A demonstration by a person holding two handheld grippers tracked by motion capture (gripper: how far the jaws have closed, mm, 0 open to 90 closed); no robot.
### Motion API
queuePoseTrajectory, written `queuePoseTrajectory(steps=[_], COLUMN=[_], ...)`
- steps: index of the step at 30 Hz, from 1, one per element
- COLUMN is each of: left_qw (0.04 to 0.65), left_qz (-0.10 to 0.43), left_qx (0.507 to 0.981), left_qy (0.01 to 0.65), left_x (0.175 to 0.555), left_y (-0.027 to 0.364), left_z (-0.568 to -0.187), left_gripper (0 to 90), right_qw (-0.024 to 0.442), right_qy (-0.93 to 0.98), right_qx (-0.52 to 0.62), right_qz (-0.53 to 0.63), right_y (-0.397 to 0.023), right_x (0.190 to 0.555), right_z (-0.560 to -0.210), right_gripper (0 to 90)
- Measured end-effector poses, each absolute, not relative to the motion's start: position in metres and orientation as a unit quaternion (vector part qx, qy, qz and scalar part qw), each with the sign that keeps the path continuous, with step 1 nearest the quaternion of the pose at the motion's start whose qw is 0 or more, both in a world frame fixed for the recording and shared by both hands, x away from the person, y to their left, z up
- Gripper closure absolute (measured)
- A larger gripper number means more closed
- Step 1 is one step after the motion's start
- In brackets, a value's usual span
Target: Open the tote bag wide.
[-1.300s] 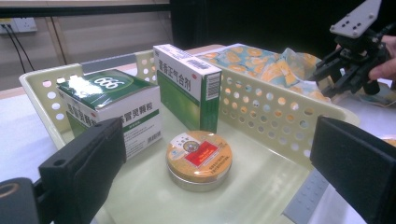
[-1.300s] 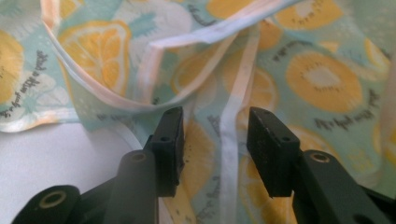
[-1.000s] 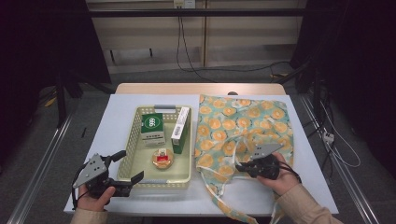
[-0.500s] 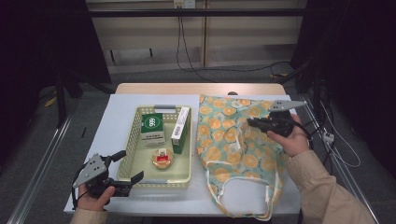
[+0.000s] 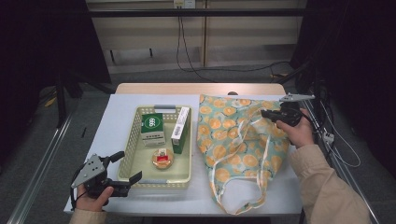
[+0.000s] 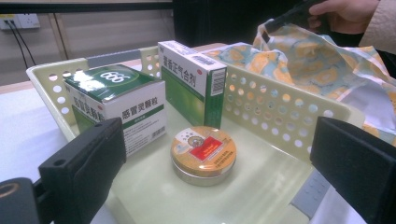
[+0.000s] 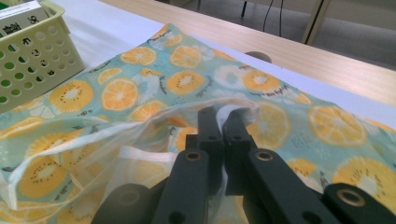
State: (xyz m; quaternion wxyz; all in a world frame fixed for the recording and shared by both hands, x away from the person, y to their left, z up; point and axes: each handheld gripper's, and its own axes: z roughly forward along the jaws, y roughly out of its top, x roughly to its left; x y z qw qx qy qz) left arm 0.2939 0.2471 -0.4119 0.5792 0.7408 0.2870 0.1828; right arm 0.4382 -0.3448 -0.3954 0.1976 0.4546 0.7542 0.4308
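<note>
Lying spread over the right half of the white table (image 5: pixel 116 121): fruit-print tote bag (image 5: pixel 233 144), handles trailing toward the near edge. Pinching the bag's white-trimmed rim at its far right corner: right gripper (image 5: pixel 267 113), jaws pressed together with the thin fabric caught between the tips (image 7: pixel 223 122), cloth lifting off the table into a soft fold just there. Resting at the table's near left corner: left gripper (image 5: pixel 125 169), jaws standing wide, gripping nothing, flanking the near corner of the pale green perforated basket (image 5: pixel 128 156). Sitting inside the basket: green-and-white medicine box (image 6: pixel 116 105), taller green box (image 6: pixel 191 81) standing on edge, round orange tin (image 6: pixel 203 153) lying flat just ahead of the open jaws.
</note>
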Motion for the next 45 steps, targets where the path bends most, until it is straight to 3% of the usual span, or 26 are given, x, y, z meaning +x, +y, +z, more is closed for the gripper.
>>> queuePoseTrajectory(steps=[21,27,30,32,34,39,45], left_qw=[0.578,0.578,0.579,0.579,0.578,0.578,0.578], left_qz=[0.182,0.186,0.186,0.186,0.186,0.186,0.185], left_qx=[0.744,0.743,0.742,0.743,0.743,0.743,0.745], left_qy=[0.282,0.283,0.281,0.281,0.280,0.280,0.278], left_x=[0.295,0.295,0.295,0.295,0.295,0.295,0.295], left_y=[0.244,0.245,0.245,0.244,0.244,0.245,0.244], left_z=[-0.411,-0.411,-0.410,-0.410,-0.410,-0.410,-0.410], left_gripper=[3.3,3.3,3.3,3.3,3.3,3.3,3.3], right_qw=[0.223,0.233,0.254,0.254,0.258,0.235,0.183], right_qy=[0.760,0.758,0.761,0.762,0.763,0.785,0.817], right_qx=[0.473,0.466,0.450,0.438,0.430,0.380,0.333], right_qz=[0.385,0.391,0.393,0.404,0.408,0.429,0.433], right_y=[-0.395,-0.391,-0.380,-0.371,-0.360,-0.325,-0.281], right_x=[0.366,0.358,0.355,0.354,0.353,0.348,0.342], right_z=[-0.400,-0.397,-0.387,-0.379,-0.372,-0.362,-0.375], right_gripper=[86.5,69.1,50.4,46.3,36.7,33.1,24.3])
